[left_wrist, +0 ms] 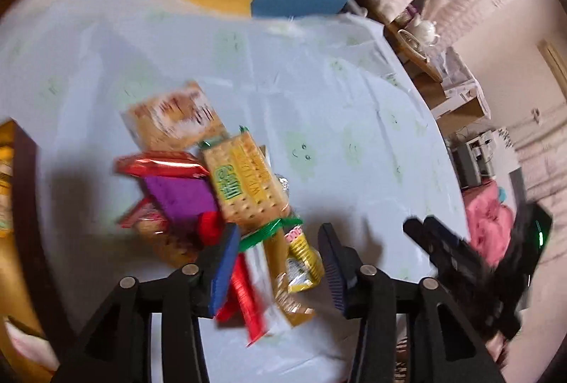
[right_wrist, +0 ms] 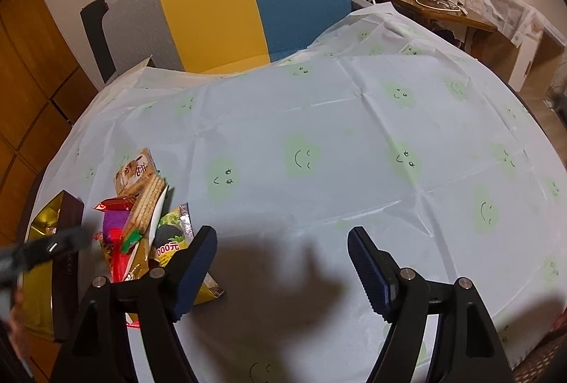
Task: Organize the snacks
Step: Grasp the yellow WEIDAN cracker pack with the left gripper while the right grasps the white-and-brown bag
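Left tongs (left_wrist: 280,262) gape right over the snack pile (left_wrist: 212,191) at the table's (right_wrist: 319,106) left side; right tongs (right_wrist: 283,269) hang apart over bare cloth. Slippery wrappers overlap, so a grab could drag neighbours off toward the box (right_wrist: 67,241).

Yellow-and-blue chair (right_wrist: 248,0) behind table (right_wrist: 354,106)
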Demonstrator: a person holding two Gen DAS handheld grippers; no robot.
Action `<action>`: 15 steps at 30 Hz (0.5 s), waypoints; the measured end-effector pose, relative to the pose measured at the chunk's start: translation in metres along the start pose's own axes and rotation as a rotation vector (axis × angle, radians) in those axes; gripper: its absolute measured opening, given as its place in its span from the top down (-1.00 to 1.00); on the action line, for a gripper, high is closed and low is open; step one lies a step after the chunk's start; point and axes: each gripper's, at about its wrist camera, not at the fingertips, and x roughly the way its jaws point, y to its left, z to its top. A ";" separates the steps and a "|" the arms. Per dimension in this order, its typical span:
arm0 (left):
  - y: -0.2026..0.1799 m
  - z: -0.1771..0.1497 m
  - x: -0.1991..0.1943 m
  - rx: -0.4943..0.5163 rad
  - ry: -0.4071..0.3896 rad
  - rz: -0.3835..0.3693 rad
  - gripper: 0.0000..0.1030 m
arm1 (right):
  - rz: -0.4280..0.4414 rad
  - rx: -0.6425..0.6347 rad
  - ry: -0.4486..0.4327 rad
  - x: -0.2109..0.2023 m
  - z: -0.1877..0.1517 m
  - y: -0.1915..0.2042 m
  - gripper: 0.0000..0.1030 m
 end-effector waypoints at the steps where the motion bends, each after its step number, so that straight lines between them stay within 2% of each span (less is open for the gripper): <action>1: 0.002 0.003 0.005 -0.023 0.006 0.005 -0.04 | 0.005 -0.001 0.000 0.000 0.000 0.000 -0.50; 6: 0.005 0.018 0.030 -0.060 0.038 0.069 -0.45 | 0.031 0.021 -0.007 -0.004 0.001 -0.003 -0.54; 7: 0.004 0.020 0.036 -0.050 0.047 0.090 -0.46 | 0.035 0.027 -0.007 -0.005 0.002 -0.004 -0.54; 10: 0.003 0.024 0.043 -0.050 0.045 0.088 -0.45 | 0.047 0.035 -0.009 -0.006 0.003 -0.004 -0.54; 12: 0.003 0.027 0.048 -0.048 0.040 0.094 -0.33 | 0.050 0.032 -0.010 -0.007 0.002 -0.003 -0.54; 14: 0.007 0.027 0.055 -0.045 0.046 0.129 0.01 | 0.052 0.027 -0.011 -0.007 0.002 -0.002 -0.54; 15: 0.008 0.026 0.056 -0.038 0.042 0.117 0.02 | 0.053 0.026 -0.011 -0.007 0.002 -0.002 -0.54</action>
